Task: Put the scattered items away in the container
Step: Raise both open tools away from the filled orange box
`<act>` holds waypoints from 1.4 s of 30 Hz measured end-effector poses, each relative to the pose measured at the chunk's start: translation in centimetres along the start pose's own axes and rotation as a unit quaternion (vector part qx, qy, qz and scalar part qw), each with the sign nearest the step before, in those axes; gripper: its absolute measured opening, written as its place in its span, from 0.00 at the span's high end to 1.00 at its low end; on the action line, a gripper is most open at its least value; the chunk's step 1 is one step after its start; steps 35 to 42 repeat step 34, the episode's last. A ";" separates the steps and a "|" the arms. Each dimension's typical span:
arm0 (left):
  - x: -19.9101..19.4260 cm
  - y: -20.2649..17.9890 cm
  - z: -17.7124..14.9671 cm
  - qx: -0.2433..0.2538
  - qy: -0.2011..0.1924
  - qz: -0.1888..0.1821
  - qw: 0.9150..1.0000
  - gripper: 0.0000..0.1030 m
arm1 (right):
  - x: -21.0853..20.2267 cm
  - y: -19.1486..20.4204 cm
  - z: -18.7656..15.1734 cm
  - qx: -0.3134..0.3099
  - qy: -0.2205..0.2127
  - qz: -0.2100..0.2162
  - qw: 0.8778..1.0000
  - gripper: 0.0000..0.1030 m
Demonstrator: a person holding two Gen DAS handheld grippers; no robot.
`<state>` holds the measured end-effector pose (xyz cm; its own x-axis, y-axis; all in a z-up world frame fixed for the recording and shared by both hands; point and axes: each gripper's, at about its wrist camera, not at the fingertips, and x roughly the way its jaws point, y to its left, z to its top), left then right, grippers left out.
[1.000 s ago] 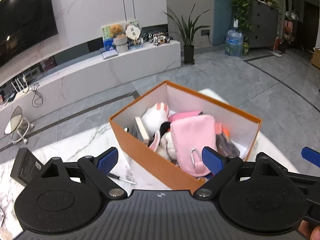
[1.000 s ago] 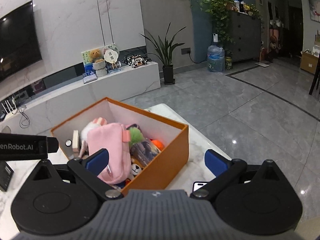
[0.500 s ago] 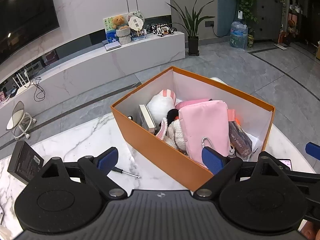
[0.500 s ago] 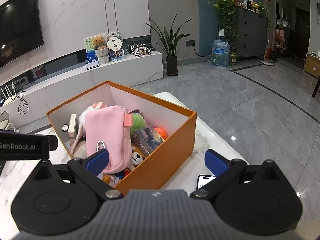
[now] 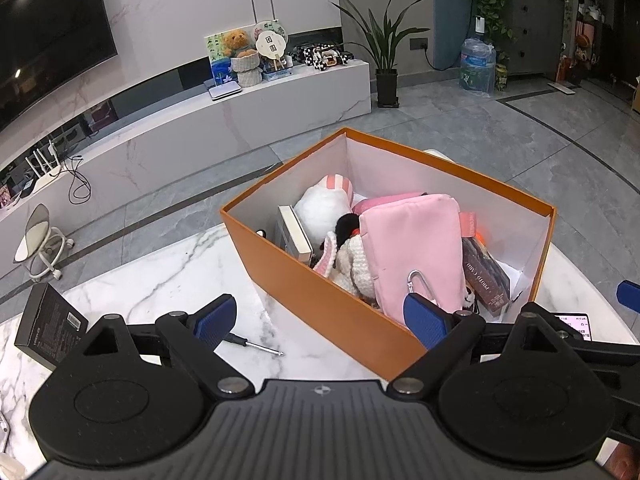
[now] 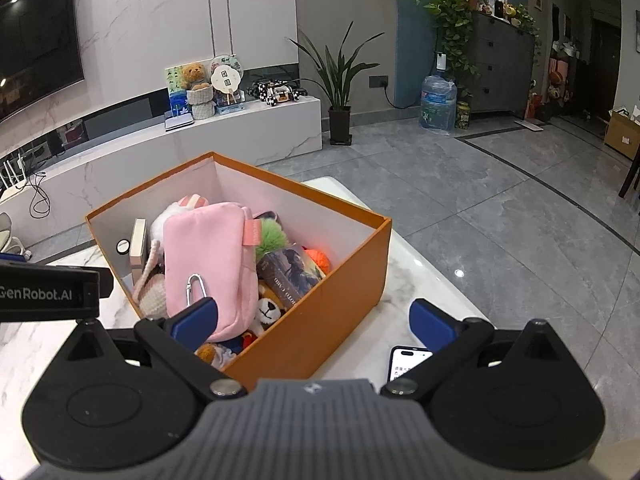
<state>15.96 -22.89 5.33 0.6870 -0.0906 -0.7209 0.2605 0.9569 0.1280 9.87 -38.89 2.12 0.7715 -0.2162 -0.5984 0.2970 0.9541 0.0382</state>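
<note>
An orange box (image 5: 320, 300) (image 6: 352, 280) stands on the white marble table (image 5: 160, 280). It holds a pink pouch (image 5: 416, 248) (image 6: 208, 256), a white plush (image 5: 324, 204), a book (image 5: 486, 276) (image 6: 292, 276) and other small items. My left gripper (image 5: 320, 320) is open and empty, above the box's near wall. My right gripper (image 6: 312, 316) is open and empty, above the box's near right corner. A small screwdriver (image 5: 256, 347) lies on the table left of the box. A black box (image 5: 50, 326) lies at the far left. A phone (image 6: 408, 362) (image 5: 576, 324) lies right of the orange box.
The table's right edge (image 6: 440, 264) drops to the grey tiled floor. A long white TV bench (image 5: 200, 120) with toys stands behind. A small stool (image 5: 40, 240) stands on the floor at the left.
Both grippers have risen and pulled back from the box, so more of its inside shows. Both stay open and empty. The screwdriver and phone have come further into view.
</note>
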 end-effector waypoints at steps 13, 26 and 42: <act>0.0 0.0 0.0 0.002 0.002 0.004 1.000 0.00 | -0.1 0.1 0.0 -0.003 -0.001 0.001 1.000 0.01; -0.1 0.2 0.1 0.004 0.002 0.006 1.000 0.00 | 0.0 0.1 0.1 -0.003 -0.001 0.000 1.000 0.01; -0.4 0.1 -0.1 0.004 -0.007 0.011 1.000 0.00 | -0.2 0.1 0.0 -0.002 -0.002 0.004 1.000 0.01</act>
